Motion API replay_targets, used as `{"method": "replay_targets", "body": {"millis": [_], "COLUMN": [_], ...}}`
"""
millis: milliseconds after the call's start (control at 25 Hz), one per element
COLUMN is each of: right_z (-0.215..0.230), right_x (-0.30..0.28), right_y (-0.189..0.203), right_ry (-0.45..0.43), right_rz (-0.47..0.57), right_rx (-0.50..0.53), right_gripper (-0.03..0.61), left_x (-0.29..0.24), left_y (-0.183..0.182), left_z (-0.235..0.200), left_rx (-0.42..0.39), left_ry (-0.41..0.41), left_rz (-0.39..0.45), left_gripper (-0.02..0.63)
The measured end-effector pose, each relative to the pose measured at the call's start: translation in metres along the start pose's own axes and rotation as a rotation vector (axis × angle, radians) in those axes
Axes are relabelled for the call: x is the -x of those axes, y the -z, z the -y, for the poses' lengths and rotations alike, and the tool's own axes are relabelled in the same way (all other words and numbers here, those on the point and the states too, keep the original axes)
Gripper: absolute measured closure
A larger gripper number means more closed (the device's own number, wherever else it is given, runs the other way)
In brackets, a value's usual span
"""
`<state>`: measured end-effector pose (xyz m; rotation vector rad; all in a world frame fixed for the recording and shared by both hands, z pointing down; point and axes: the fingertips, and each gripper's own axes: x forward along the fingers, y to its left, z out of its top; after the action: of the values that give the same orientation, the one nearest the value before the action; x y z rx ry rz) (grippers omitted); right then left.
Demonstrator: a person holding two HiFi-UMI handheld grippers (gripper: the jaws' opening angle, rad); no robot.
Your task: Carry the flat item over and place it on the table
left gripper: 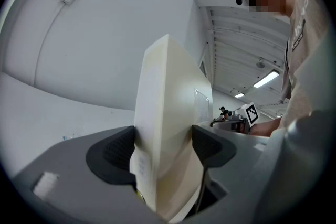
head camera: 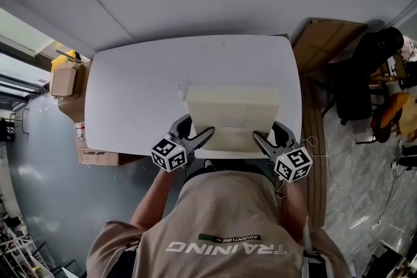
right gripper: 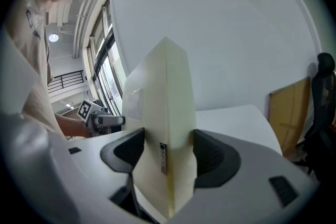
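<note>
Clamping flat item point(head camera: 232, 115) w/ L gripper point(head camera: 206, 135) & R gripper point(head camera: 258, 137).

Between my left fingers point(left gripper: 118, 152), the cream flat panel point(left gripper: 168, 97) fills the gap. Its lower end drops out of sight behind the gripper body. Just beside my right fingers point(right gripper: 212, 157), a dark label point(right gripper: 162, 157) on the panel's edge is too small to read. From the head view, I cannot tell whether the panel touches the white table point(head camera: 130, 94) ahead of my fingers. My hands are hidden beneath the left gripper point(head camera: 203, 135) and right gripper point(head camera: 260, 138). Left of my left fingers, a cardboard box point(head camera: 98, 156) is partly hidden under the table.
</note>
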<state>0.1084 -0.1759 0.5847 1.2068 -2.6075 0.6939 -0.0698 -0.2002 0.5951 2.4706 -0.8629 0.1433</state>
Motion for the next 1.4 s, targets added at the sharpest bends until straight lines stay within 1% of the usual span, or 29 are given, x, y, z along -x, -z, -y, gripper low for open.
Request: {"method": "replay_targets", "body": {"millis": [120,320,480,720,880,1160,1280,1400], "right_z": [0.021,0.050,0.063,0.075,0.079,0.099,0.110,0.121], "right_x": [-0.007,-0.015,-0.021,-0.032,-0.042,-0.070,-0.081,-0.094], "right_y": [0.001,0.006,0.010,0.017,0.026,0.038,0.043,0.050], "right_ry": [-0.027,-0.051,-0.072,-0.071,-0.073,-0.071,-0.081,-0.083], "right_rz": [-0.018,-0.065,-0.099,-0.147,-0.193,-0.252,-0.277,-0.287], "right_rx": [-0.022,-0.040,-0.055,-0.076,-0.077,-0.122,-0.145,-0.190], "right_gripper": [0.302,0.302,0.302,0.302,0.302,0.302,0.302,0.302], "left_x": [-0.017,-0.044,-0.054,-0.066,-0.071,-0.095,-0.105,-0.113], "left_y": [-0.001,0.007,0.011,0.018,0.025,0.034,0.039,0.048], "left_z": [-0.004,-0.011,-0.015,-0.028,-0.043,-0.083,-0.098,-0.114], "left_rx": [0.000,0.040,0.069,0.108,0.184,0.329,0.388,0.446], "left_ry": [-0.030,-0.062,-0.079,-0.078,-0.078,-0.094,-0.116,-0.152], "left_rz": [-0.031,-0.064,-0.085,-0.128,-0.148,-0.147,-0.148,-0.151], "left_gripper": [0.288,0.288,0.288,0.288,0.288,0.288,0.290,0.290]}}
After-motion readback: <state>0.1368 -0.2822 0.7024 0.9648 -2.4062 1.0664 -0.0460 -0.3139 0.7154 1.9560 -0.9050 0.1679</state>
